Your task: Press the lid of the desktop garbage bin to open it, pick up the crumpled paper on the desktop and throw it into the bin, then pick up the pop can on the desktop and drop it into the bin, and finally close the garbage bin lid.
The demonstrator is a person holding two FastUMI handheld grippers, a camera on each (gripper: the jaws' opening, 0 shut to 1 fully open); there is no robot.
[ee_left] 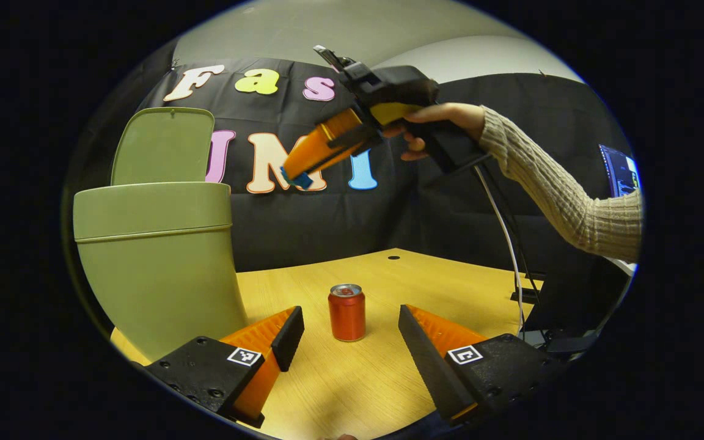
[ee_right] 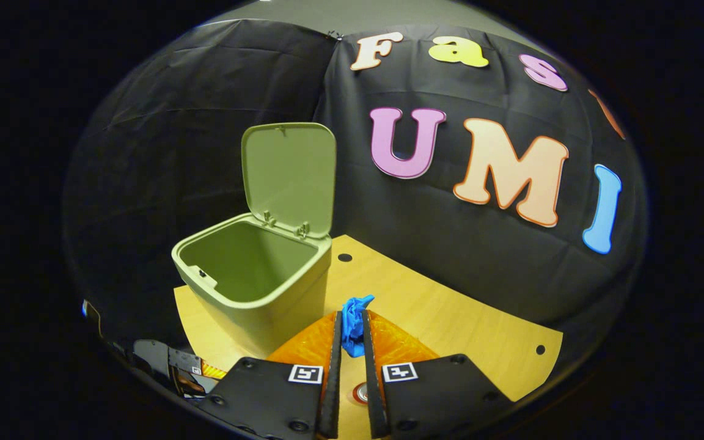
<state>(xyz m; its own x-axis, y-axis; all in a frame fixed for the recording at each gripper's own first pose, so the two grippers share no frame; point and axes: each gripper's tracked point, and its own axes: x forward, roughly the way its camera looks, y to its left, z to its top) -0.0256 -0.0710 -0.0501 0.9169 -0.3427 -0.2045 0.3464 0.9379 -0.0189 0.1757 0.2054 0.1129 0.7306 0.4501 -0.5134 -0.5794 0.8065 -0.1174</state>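
Note:
The green bin (ee_left: 156, 263) stands at the left with its lid (ee_left: 164, 146) swung up. A red pop can (ee_left: 346, 313) stands upright on the wooden table (ee_left: 358, 385), just past my left gripper (ee_left: 350, 330), which is open with one finger on each side of the can's line. A hand holds my right gripper (ee_left: 298, 177) high in the air to the right of the bin. In the right gripper view, the right gripper (ee_right: 352, 319) is shut on blue crumpled paper (ee_right: 355, 333), above and beside the open bin (ee_right: 260, 269). The can's top (ee_right: 361, 392) shows far below.
A sleeved arm (ee_left: 560, 189) reaches in from the right, with a cable (ee_left: 505, 238) hanging from the right gripper's handle. Dark stands (ee_left: 547, 305) sit at the table's right edge. The left gripper (ee_right: 175, 366) shows low beside the bin.

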